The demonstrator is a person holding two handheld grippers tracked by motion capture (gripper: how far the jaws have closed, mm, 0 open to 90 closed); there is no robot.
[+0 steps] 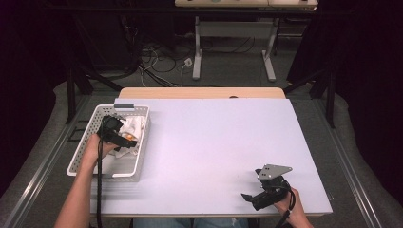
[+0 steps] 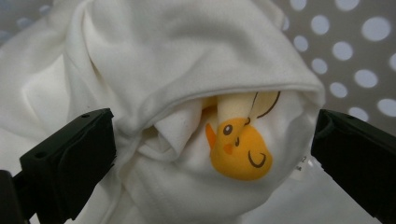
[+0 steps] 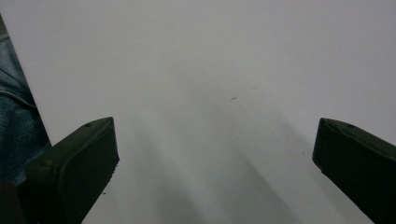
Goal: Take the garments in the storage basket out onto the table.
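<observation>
Cream garment [image 2: 187,93] with duck print [image 2: 238,149], tag unreadable

Lab: black curtains [image 1: 366,71], floor cables [image 1: 157,61].

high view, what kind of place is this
Probably a lab or recording studio rather than a home: black curtains around the table, loose cables on the floor, and a person working a hand-held left gripper in a basket.
</observation>
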